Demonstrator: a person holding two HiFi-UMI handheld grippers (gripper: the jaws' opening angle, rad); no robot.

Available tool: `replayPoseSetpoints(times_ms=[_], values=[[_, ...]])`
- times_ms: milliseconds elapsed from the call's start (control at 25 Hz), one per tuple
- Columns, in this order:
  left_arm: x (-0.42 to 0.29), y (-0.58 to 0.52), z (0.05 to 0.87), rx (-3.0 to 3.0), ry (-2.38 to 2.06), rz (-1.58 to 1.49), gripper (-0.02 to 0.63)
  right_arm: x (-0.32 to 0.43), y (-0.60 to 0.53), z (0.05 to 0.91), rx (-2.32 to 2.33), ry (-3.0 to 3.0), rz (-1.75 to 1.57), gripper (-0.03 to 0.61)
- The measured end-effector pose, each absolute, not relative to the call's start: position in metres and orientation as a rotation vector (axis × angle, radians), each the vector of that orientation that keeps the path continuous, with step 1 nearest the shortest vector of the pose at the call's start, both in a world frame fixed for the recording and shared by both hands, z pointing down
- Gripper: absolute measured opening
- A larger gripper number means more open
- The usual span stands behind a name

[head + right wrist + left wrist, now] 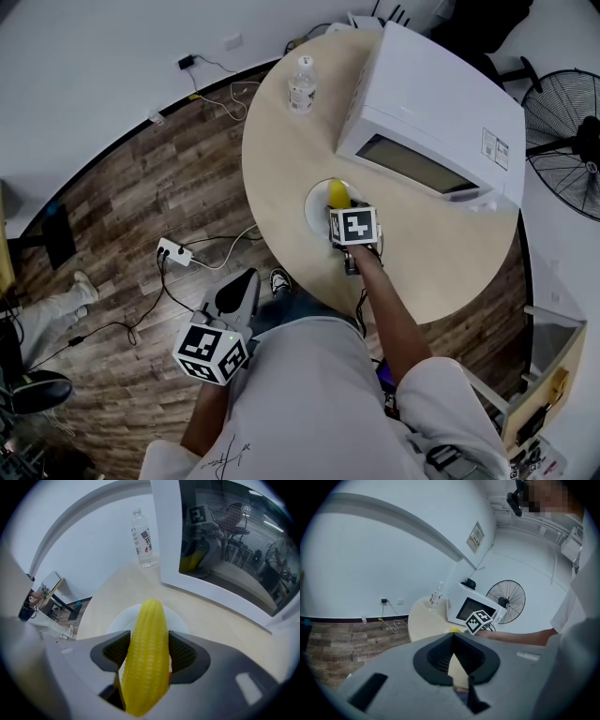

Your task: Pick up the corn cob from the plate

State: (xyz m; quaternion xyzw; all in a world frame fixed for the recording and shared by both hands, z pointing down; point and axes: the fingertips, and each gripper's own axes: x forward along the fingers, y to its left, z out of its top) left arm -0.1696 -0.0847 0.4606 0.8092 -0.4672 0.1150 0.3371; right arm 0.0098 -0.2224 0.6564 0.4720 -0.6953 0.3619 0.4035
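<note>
Corn cob (146,667) fills the gap of the right tongs (149,643). Both pads sit against its sides, its long axis runs along the jaws, and its tip is over the plate (176,618). Left tongs (453,641), closed and empty, hang well away from the plate.

We see a white microwave (441,108) and water bottle (301,86) on the round table (281,178), with a fan (574,141) just beside it.

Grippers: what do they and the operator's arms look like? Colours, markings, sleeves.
Both alike: the left gripper and right gripper have light grey wedge-shaped jaws with black ribbed pads. Each carries a white cube with black square markers. The person wears a white short-sleeved shirt.
</note>
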Motion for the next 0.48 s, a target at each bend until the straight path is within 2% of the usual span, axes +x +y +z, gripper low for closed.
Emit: replayPoseSetpoints(times_ms=[480], values=[[-0.171, -0.083, 0.456, 2.133, -1.222, 0.311, -0.006, 0.012, -0.220, 0.644, 1.207, -1.785, 0.912, 0.268]])
